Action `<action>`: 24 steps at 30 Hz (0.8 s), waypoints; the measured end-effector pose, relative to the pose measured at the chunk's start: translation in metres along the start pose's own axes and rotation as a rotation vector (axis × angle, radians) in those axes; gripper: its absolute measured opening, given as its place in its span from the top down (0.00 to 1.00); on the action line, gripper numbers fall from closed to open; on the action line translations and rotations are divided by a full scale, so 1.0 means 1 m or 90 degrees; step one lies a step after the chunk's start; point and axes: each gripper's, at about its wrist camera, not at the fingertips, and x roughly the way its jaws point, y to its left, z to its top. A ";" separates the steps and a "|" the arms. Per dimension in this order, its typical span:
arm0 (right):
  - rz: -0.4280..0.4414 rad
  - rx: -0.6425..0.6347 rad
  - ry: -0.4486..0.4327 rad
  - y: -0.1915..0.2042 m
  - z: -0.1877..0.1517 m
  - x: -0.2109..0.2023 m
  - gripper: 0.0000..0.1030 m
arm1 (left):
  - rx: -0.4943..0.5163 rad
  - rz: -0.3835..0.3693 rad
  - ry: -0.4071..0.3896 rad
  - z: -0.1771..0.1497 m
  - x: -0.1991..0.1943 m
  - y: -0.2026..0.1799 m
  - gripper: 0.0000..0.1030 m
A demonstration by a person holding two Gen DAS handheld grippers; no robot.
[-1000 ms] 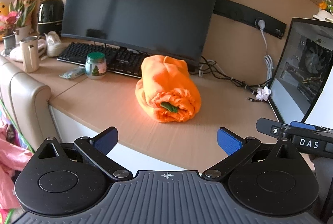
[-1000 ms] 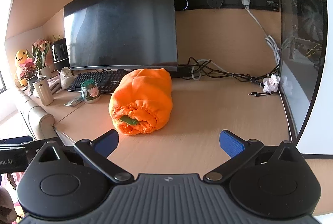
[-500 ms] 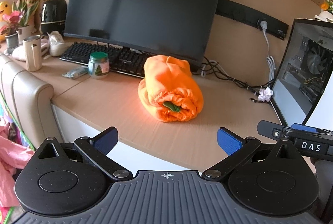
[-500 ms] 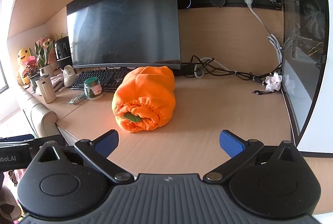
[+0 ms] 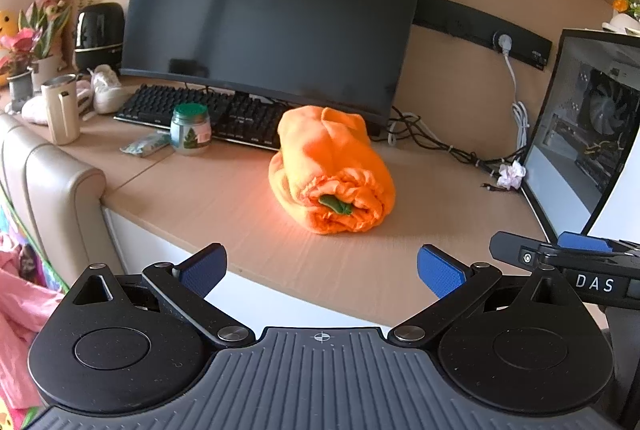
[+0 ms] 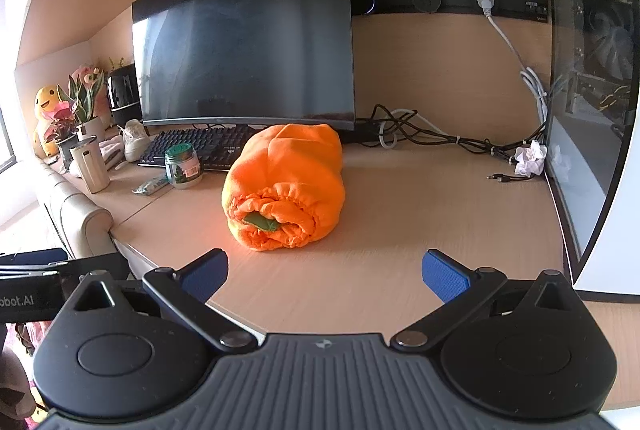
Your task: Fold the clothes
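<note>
Two grippers, left (image 5: 320, 266) and right (image 6: 325, 272), hung with jaws wide apart and nothing held, off the bench's (image 5: 224, 198) near edge; the orange bundle (image 5: 330, 170) lay mid-bench, its gathered end with a green scrap toward that edge, its far end near the monitor (image 5: 272, 14). It looked already rolled; if more folding was meant, I judged each gripper should pinch one side of the gathered end and draw it flat toward the near edge, clear of the keyboard (image 5: 208, 114). A green-lidded jar (image 5: 190, 128) stood beside the keyboard, contents unclear; a lidded mug (image 5: 60, 112) stood near the left end.
</note>
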 end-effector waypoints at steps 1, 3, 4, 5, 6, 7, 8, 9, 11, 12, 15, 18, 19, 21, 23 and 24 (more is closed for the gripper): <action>0.000 -0.002 0.001 0.001 0.000 0.000 0.00 | 0.001 0.001 0.001 0.000 0.000 0.000 0.00; -0.001 -0.006 0.003 0.003 0.000 0.001 0.00 | 0.002 0.003 -0.001 0.000 0.000 0.002 0.00; -0.002 -0.008 0.004 0.004 -0.001 0.001 0.00 | 0.002 0.005 -0.003 0.000 0.000 0.002 0.00; -0.003 -0.010 0.005 0.005 -0.001 0.002 0.00 | 0.002 0.006 -0.005 0.001 0.000 0.003 0.00; -0.003 -0.010 0.008 0.006 -0.001 0.002 0.00 | 0.002 0.006 -0.006 0.001 0.000 0.003 0.00; -0.002 -0.010 0.010 0.006 -0.002 0.003 0.00 | 0.002 0.006 -0.008 0.001 0.000 0.003 0.00; -0.001 -0.010 0.011 0.007 -0.002 0.003 0.00 | 0.002 0.006 -0.009 0.001 0.000 0.004 0.00; -0.001 -0.011 0.011 0.007 -0.003 0.002 0.00 | 0.004 0.005 -0.009 0.001 0.000 0.003 0.00; -0.001 -0.012 0.012 0.008 -0.003 0.002 0.00 | 0.007 0.002 -0.008 0.001 0.001 0.003 0.00; -0.002 -0.012 0.012 0.009 -0.003 0.002 0.00 | 0.007 0.001 -0.007 0.001 0.001 0.003 0.00; -0.002 -0.011 0.013 0.009 -0.003 0.002 0.00 | 0.011 0.001 -0.007 0.001 0.001 0.004 0.00; -0.003 -0.010 0.014 0.011 -0.003 0.002 0.00 | 0.008 0.002 -0.002 0.001 0.002 0.007 0.00; -0.003 -0.011 0.014 0.012 -0.003 0.002 0.00 | 0.006 0.001 0.001 0.001 0.003 0.008 0.00; -0.005 -0.012 0.015 0.013 -0.004 0.002 0.00 | 0.006 -0.001 0.006 0.001 0.004 0.010 0.00; -0.007 -0.012 0.015 0.015 -0.004 0.002 0.00 | 0.010 -0.001 0.007 0.001 0.004 0.009 0.00; -0.009 -0.012 0.015 0.016 -0.004 0.002 0.00 | 0.012 -0.001 0.007 0.001 0.004 0.009 0.00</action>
